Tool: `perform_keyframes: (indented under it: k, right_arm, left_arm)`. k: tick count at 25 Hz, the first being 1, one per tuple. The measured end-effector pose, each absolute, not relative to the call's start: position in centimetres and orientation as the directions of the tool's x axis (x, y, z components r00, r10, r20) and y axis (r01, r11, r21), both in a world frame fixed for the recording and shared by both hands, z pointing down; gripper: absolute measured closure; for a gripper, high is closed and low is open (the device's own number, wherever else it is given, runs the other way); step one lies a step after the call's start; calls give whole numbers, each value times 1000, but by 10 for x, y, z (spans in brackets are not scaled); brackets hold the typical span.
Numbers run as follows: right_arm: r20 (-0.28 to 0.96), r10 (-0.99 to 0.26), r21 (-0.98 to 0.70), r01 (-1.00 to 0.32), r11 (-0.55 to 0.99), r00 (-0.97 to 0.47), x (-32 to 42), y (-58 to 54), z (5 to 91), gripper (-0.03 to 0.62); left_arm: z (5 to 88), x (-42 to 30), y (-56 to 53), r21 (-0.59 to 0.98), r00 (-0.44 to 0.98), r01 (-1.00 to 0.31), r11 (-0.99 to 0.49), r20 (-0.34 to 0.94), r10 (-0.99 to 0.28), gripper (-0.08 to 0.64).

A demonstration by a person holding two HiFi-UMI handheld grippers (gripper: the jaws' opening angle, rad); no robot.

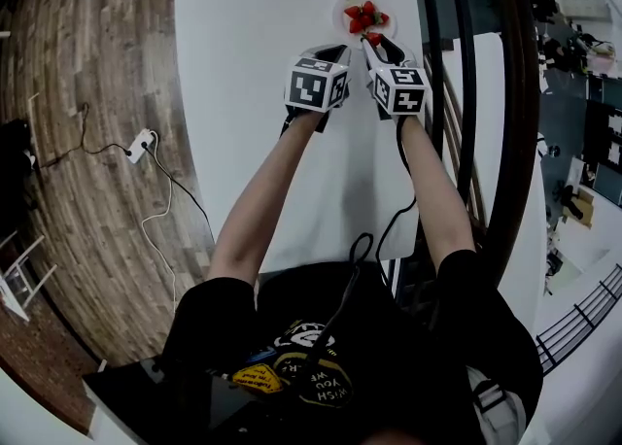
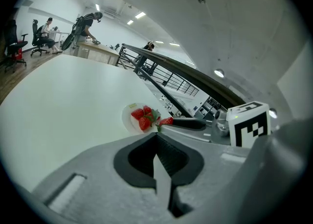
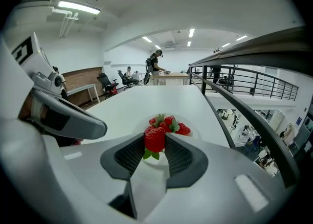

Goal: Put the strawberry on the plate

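Strawberry (image 3: 154, 137) is sitting pinched between the pads of my right gripper (image 1: 377, 45), hanging at the near edge of the plate (image 2: 126, 116), where other berries (image 3: 171, 124) are crowding the middle. My left gripper (image 2: 156, 142) is idling alongside, pressed together on nothing. I'm judging that letting go here risks the fruit striking the rim or the pile and rolling onto the table (image 1: 262, 35).

Table (image 1: 243, 35) lies open leftward; railing (image 1: 507, 93) walls the right.

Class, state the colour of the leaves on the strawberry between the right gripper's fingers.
Green leaves on the strawberry; best in the right gripper view.
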State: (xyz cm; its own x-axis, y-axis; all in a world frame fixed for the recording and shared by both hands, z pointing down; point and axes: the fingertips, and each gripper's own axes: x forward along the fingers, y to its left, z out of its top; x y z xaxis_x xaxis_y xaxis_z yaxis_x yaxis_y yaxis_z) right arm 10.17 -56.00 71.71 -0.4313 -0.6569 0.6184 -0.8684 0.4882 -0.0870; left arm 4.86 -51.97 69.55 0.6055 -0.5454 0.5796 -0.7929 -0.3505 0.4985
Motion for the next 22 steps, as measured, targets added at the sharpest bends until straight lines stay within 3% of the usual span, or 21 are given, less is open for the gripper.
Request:
perform_keyframes:
  k: [22]
  right_arm:
    - [677,-647,-5,-881,473,-351,106,-579,757,447]
  left_arm:
    - [693,51,-507,521,620,-780,-347,566,-543,557]
